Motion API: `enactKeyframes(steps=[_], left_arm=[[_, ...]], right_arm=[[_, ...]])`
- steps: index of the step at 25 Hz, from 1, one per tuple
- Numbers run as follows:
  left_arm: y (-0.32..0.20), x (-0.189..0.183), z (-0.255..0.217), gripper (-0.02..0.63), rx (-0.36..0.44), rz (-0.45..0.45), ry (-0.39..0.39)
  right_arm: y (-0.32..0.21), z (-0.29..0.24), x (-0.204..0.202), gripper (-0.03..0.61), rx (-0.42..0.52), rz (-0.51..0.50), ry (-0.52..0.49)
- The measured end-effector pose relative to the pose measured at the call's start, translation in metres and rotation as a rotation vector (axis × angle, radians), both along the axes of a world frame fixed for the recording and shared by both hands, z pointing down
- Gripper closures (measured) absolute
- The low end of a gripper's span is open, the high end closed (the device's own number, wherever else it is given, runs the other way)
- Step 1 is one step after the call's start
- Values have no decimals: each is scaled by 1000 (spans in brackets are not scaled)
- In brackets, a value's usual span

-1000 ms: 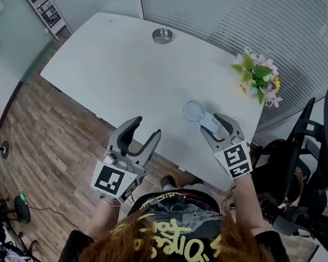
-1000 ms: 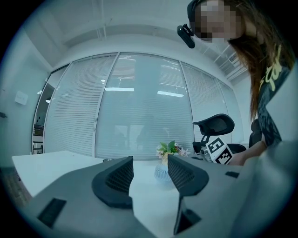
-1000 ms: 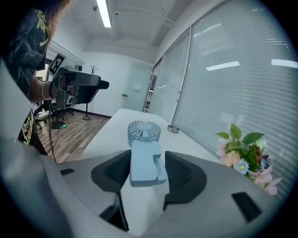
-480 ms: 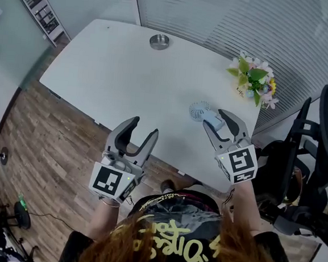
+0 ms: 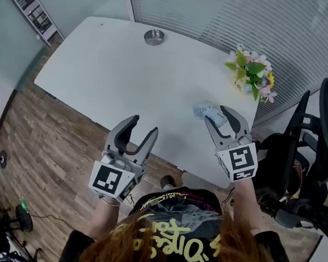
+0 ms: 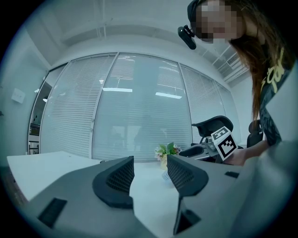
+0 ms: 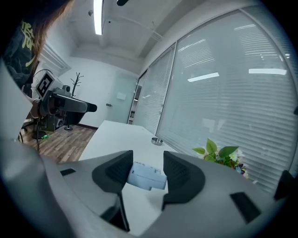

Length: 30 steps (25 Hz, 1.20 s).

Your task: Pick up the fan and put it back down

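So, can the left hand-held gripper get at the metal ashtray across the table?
Probably yes, with a long reach: the left hand-held gripper is open and empty, and only bare table lies before the ashtray.

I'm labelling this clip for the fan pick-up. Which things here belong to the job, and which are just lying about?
In the job: fan, between the jaws of the right gripper, which have just been closing on it; table.
Lying about: flower pot; metal dish; office chair; left gripper, open, empty.
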<state>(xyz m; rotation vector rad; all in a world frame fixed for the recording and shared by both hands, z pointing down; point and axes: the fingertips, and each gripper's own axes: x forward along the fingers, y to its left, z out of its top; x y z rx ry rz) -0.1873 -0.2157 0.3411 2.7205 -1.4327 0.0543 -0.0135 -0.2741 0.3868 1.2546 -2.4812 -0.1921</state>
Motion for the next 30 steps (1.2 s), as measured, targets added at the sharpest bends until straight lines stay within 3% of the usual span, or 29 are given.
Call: enactKeyframes(steps=[13, 30], left_arm=[[-18, 6, 15, 408, -49, -26, -2], [-63, 18, 38, 413, -133, -87, -48]], right_arm=[[-34, 38, 14, 373, -67, 33, 22], [-106, 66, 10, 376, -79, 14, -6]])
